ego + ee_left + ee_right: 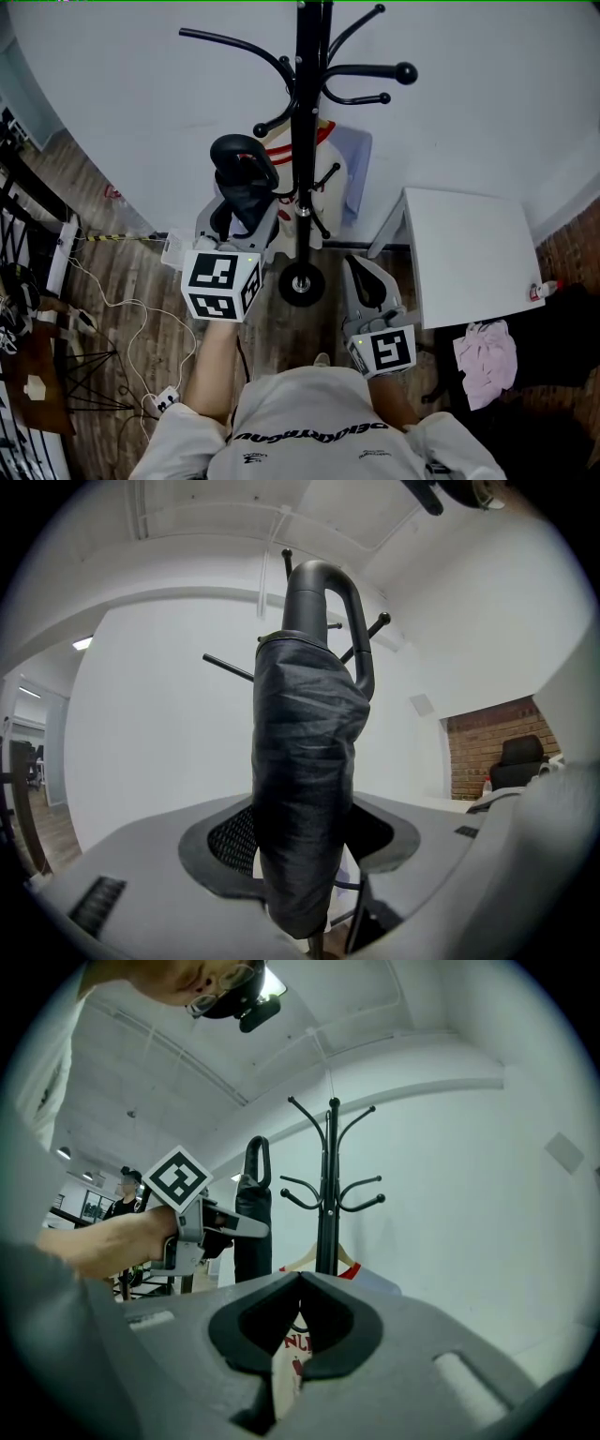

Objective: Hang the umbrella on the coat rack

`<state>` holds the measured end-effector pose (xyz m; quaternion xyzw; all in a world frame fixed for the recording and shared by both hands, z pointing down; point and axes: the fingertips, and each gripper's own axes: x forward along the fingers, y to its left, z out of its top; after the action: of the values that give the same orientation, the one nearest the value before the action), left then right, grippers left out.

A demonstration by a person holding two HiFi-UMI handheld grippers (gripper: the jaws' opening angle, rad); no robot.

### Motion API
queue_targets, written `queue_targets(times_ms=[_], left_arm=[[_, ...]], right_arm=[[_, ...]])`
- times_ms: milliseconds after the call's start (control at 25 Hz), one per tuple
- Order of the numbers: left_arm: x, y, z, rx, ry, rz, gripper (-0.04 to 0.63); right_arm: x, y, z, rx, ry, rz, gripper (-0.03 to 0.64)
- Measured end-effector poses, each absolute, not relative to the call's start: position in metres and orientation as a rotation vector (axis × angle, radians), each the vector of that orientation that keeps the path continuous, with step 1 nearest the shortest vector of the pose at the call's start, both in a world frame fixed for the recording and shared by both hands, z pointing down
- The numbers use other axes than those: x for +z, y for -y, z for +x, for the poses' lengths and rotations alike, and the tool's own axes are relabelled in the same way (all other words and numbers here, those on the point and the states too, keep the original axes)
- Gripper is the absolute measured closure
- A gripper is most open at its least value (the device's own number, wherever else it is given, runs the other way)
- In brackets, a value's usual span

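Fingers of the left gripper (302, 834) clamp the black umbrella (300, 742) — right gripper (299, 1277) fingers together, empty.

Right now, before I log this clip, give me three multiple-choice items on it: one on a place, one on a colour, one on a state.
1. In the head view, on which side of the coat rack does the white table stand?
A. left
B. right
C. under its base

2. What colour is the umbrella?
A. red
B. black
C. yellow

3. The left gripper is:
A. shut on the umbrella
B. open and empty
C. shut on the coat rack

Answers:
1 B, the table lies to the right of the rack's pole.
2 B, its folded cloth and hooked handle are both black.
3 A, its jaws press on the folded cloth from both sides.
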<state>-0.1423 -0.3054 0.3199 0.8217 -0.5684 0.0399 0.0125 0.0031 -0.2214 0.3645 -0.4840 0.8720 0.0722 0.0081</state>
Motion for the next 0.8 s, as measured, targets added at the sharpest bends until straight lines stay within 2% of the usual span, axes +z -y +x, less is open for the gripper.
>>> queue_targets(times_ms=[800], left_arm=[[0.329,0.361,-0.152,0.223,1.709,2.492,0.350]], right_arm=[[0.371,0.237,0.006,0.224,-2.743,-1.500,0.617]])
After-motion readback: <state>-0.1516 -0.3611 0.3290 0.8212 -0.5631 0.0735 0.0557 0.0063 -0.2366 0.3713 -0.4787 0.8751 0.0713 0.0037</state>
